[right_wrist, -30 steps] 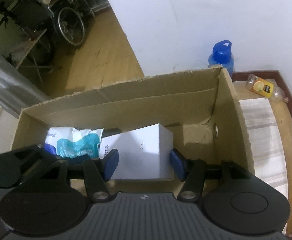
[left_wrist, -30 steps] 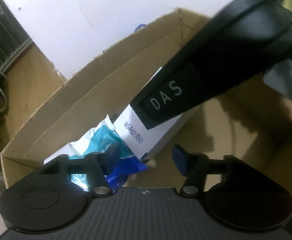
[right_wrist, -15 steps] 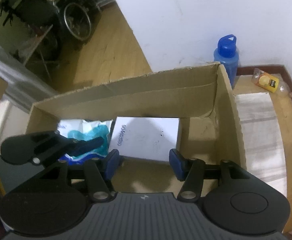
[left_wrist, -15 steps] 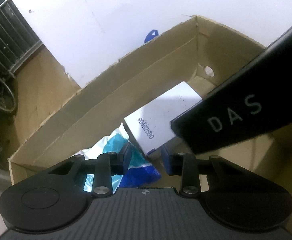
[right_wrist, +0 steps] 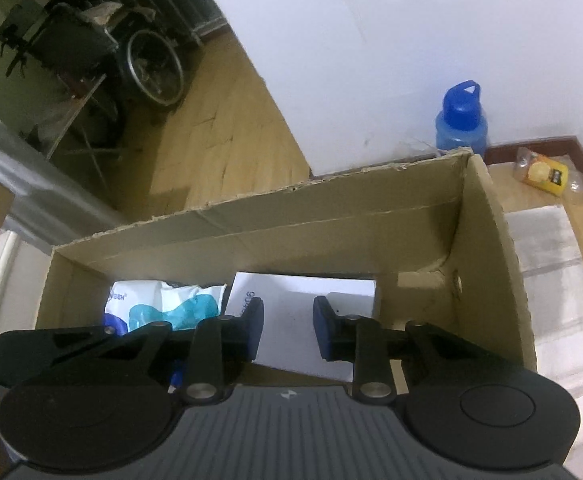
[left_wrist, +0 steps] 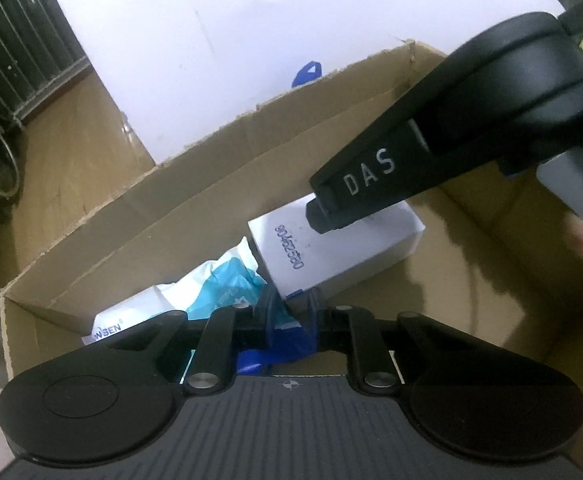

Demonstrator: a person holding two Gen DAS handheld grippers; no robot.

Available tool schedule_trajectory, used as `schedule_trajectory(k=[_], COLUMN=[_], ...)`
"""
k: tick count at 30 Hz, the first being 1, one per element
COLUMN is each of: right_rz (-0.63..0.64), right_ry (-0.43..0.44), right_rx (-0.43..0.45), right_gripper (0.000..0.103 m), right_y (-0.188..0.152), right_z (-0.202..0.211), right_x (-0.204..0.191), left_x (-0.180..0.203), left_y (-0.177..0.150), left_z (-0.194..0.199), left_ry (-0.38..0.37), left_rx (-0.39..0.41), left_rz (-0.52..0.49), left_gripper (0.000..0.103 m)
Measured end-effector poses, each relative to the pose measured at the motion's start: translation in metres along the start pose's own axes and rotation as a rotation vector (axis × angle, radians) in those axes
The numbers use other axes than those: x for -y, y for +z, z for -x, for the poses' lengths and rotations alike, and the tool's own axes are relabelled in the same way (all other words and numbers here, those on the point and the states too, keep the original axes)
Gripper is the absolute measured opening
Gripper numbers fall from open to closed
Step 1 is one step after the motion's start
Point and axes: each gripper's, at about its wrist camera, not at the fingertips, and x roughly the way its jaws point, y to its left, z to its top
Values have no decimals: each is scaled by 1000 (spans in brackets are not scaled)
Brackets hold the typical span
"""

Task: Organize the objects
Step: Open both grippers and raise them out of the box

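An open cardboard box point(left_wrist: 219, 184) point(right_wrist: 487, 240) holds a white carton point(left_wrist: 339, 248) point(right_wrist: 303, 312) and a white-and-teal wipes packet point(left_wrist: 211, 284) point(right_wrist: 163, 304) to its left. My left gripper point(left_wrist: 289, 316) hangs over the packet's blue end with its jaws narrowed to a small gap and nothing between them. My right gripper point(right_wrist: 287, 328) is above the white carton, jaws apart and empty. Its black body point(left_wrist: 451, 132) crosses the left wrist view over the carton.
A blue water bottle point(right_wrist: 461, 120) stands behind the box by the white wall. A yellow-labelled bottle point(right_wrist: 547, 170) lies on the floor at right. A wheelchair point(right_wrist: 147, 64) and clutter are far left. The right half of the box floor point(left_wrist: 471, 280) is bare.
My left gripper's jaws have closed in from wide open to a narrow gap. My right gripper's jaws have narrowed too, and it has shifted over the white carton.
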Motion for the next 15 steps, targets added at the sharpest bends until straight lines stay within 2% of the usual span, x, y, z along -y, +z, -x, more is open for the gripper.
schedule_trajectory(k=[3,7,9,11,15], right_rz=[-41,-29,-29,-29,-19], right_ry=[-19,-54,-63,-66,-122], right_rx=[-22,-61,-91,-107,-69], right_gripper=[32,38,55,63,63], right_y=[-4,-5,-3,-3,-2], right_z=[6,15,15,10,2], right_x=[4,6,2,-2,-8], left_x=[13,11,18,21,34], left_y=[9,6,0,-2,-10], left_z=[2,11,14,19,30], left_ry=[-14,-35,-45,-50,-45], left_rx=[13,46,58,70,79], left_rz=[10,51,56,52,0], left_gripper=[18,18,18,19,20])
